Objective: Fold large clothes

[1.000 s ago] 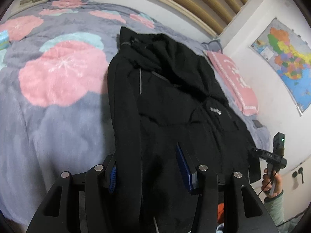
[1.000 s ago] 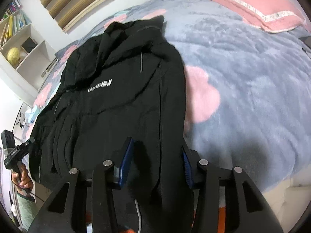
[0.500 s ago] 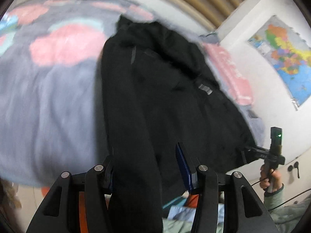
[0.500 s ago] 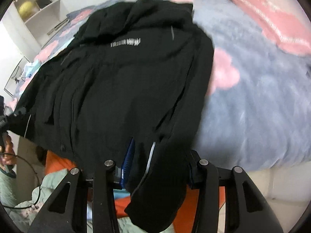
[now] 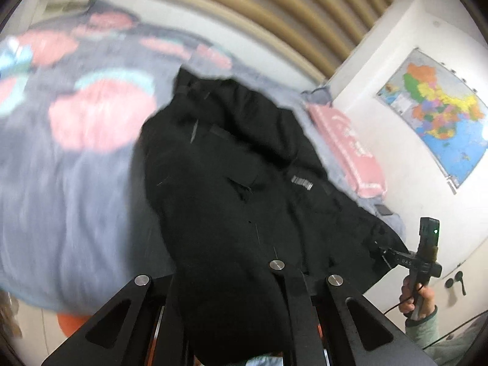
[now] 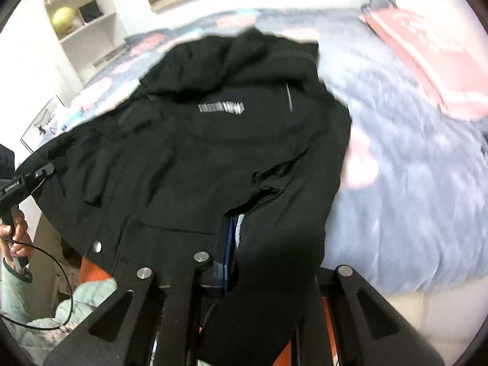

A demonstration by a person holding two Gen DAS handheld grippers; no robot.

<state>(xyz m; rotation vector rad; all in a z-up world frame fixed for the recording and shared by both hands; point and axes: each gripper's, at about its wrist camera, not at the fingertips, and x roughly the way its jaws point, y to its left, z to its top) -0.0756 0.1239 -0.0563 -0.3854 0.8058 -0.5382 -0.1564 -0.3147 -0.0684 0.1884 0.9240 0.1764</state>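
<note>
A large black jacket [image 5: 231, 164] with a grey chest logo [image 6: 221, 108] lies spread on the bed, collar at the far end. My left gripper [image 5: 227, 277] holds the near hem at one corner. Its jaws are closing tight, and the cloth bunches over the fingers and hides the pads. My right gripper [image 6: 239, 244] pinches the hem at the other corner against a blue pad [image 6: 228, 244], its jaws closing too. Each gripper shows in the other view: the right one [image 5: 374, 245] and the left one [image 6: 45, 170], both gripping lifted cloth.
The bed's grey blanket [image 6: 411, 183] with pink blotches extends around the jacket. A pink pillow [image 6: 433, 61] lies at the far right. A wall map [image 5: 436, 116] hangs by the bed, and shelves [image 6: 82, 21] stand at the left. A cable [image 6: 61, 271] hangs from a hand [image 6: 13, 235].
Both grippers went from open around the hem to shut on it and rose. The jacket's near edge now hangs lifted off the bed between them.
</note>
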